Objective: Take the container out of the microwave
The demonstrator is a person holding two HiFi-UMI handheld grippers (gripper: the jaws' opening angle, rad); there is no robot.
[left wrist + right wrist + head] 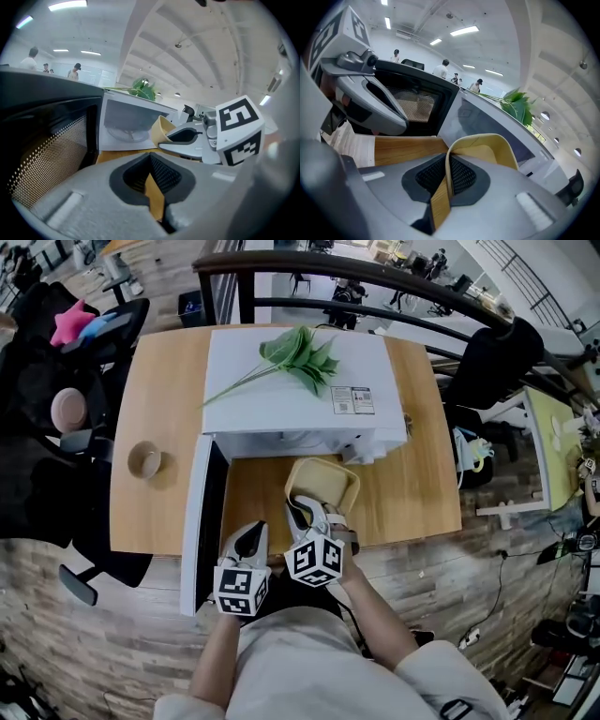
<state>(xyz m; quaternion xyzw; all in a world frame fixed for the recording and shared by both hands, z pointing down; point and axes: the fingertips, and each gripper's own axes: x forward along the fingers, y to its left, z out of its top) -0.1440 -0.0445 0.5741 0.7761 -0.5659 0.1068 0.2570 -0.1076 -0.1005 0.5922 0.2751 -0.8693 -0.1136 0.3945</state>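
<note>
**Wood tabletop, white microwave, yellow container clamped on the right side**

I am looking steeply down on one wooden table [412, 474] carrying one white microwave [281, 399]. One leafy green sprig [300, 352] is lying across its top. Its one door [208, 521] is swinging out toward me on the left, edge-on from the head view.

The one pale yellow container [328, 486] is sitting outside the cavity, just in front of the opening and over bare table. I cannot tell whether its base is touching the wood. It is reaching away from me toward the microwave, with its near rim facing my hands.

I am running two grippers. The right gripper [305, 512] is the nearer one, and its fingers are pinching that near rim, with the wall standing edge-on between the pads. The left gripper [248, 540] is hanging just beside it, next to the door, with its fingers drawn together on nothing.

I judge the next move to be a straight pull toward me, away from the opening, keeping clear of the door.

One small round cup [144, 460] is resting at the table's left edge, well apart.
</note>
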